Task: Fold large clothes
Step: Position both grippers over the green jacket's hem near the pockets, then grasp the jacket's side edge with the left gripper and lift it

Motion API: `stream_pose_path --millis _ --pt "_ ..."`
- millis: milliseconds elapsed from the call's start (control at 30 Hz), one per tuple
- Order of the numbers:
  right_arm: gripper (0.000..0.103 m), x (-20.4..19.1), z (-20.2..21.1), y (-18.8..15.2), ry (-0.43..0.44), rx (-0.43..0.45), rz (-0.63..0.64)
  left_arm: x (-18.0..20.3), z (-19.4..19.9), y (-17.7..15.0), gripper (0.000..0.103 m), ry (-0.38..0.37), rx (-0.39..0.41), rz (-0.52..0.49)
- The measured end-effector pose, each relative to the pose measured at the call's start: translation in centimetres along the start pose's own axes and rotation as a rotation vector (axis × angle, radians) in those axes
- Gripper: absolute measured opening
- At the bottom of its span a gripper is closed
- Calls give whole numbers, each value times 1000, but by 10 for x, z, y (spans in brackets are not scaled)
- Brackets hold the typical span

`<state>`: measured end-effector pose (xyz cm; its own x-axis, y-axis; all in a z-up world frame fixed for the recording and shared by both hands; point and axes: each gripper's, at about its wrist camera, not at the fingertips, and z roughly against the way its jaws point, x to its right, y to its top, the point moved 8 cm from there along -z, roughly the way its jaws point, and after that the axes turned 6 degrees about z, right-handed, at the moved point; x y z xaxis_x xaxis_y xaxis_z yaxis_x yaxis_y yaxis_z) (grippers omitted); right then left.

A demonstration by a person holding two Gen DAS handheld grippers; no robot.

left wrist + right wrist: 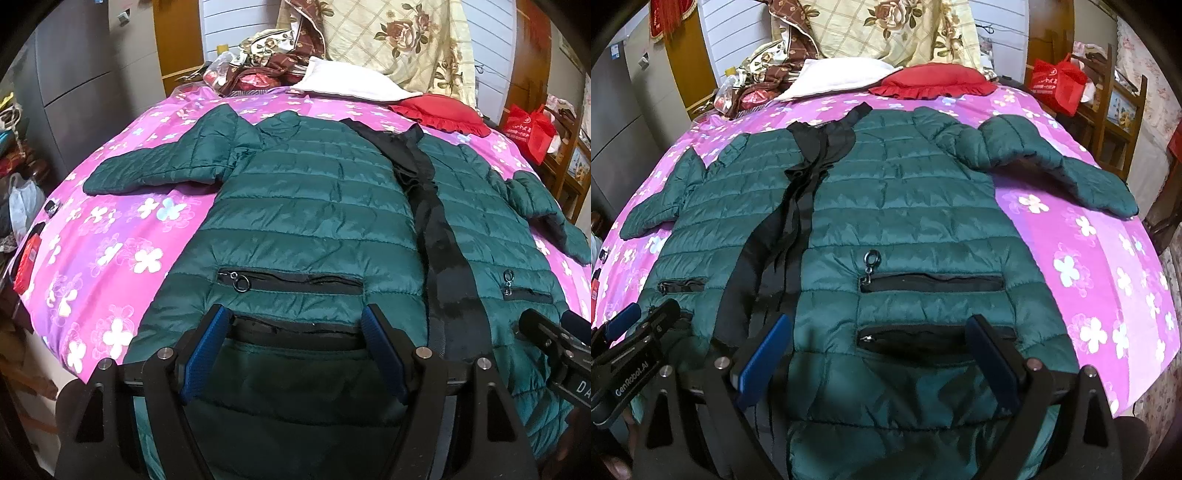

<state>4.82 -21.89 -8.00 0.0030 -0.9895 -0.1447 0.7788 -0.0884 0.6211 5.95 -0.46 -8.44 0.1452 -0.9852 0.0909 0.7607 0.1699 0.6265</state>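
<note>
A dark green quilted puffer jacket (314,199) lies front up on the bed, also in the right wrist view (916,206), unzipped with a black lining strip (436,221) down the middle and both sleeves spread outward. My left gripper (295,328) is open over the jacket's left hem, below a black pocket zipper (288,282). My right gripper (879,339) is open over the right hem, below another pocket zipper (931,282). Each gripper shows at the edge of the other's view: right gripper (554,347), left gripper (635,332).
The bed has a pink flowered sheet (110,236). At its head lie a white pillow (343,81), a red pillow (934,85) and piled floral quilts (886,29). A red bag (1056,85) sits on a wooden chair right; grey cabinets (74,74) stand left.
</note>
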Motion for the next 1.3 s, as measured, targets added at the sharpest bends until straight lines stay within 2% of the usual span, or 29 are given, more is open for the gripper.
stream_pose_path --millis 900,1300 --pt "97 -15 -12 18 -15 -36 50 -7 -8 19 51 -19 -16 45" --pt "97 -15 -27 40 -9 -37 38 -8 -24 45 51 -31 -38 47"
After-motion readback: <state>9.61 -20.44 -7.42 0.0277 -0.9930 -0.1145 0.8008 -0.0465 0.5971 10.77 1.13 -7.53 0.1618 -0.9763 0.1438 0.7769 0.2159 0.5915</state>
